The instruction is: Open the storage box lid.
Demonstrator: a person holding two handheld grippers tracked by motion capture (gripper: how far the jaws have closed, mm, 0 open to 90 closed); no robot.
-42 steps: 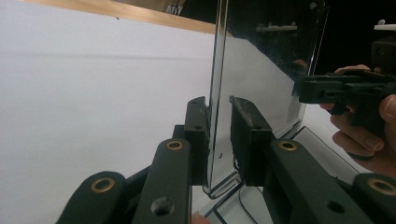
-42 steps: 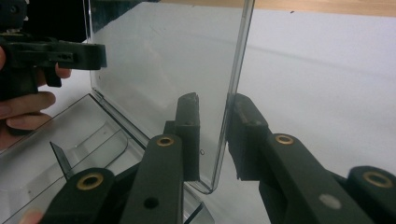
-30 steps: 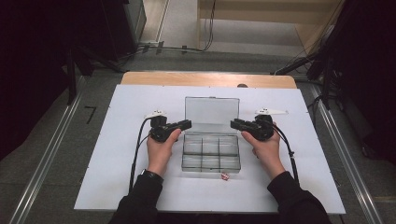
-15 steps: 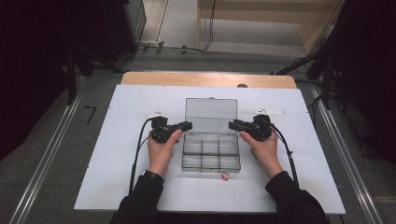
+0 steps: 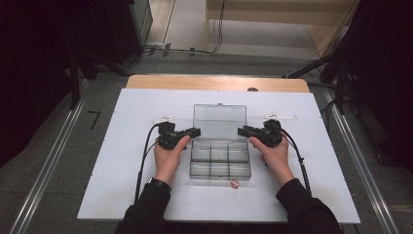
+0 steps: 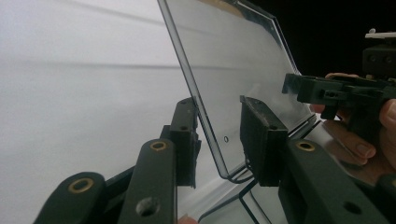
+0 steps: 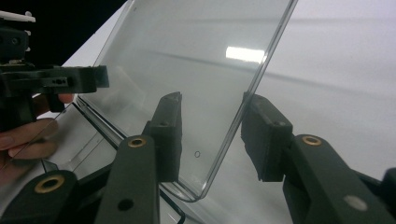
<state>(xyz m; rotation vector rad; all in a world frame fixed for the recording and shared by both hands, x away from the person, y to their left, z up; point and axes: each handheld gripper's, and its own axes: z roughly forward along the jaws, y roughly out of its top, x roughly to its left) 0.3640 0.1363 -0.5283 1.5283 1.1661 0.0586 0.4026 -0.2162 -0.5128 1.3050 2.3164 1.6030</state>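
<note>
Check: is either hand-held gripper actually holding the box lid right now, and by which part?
Neither. The clear lid stands open between the jaws of the left hand-held gripper and the right hand-held gripper, at its side edges; both have just been opening, pads off the plastic.

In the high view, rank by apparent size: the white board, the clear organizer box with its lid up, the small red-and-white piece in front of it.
1. white board
2. clear organizer box
3. small red-and-white piece

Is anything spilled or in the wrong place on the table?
One thing stands out: a tiny red and white piece lies loose on the white table, just in front of the clear box, not in a compartment. The compartments look empty. The lid stands open, between each tool's parted jaws.
</note>
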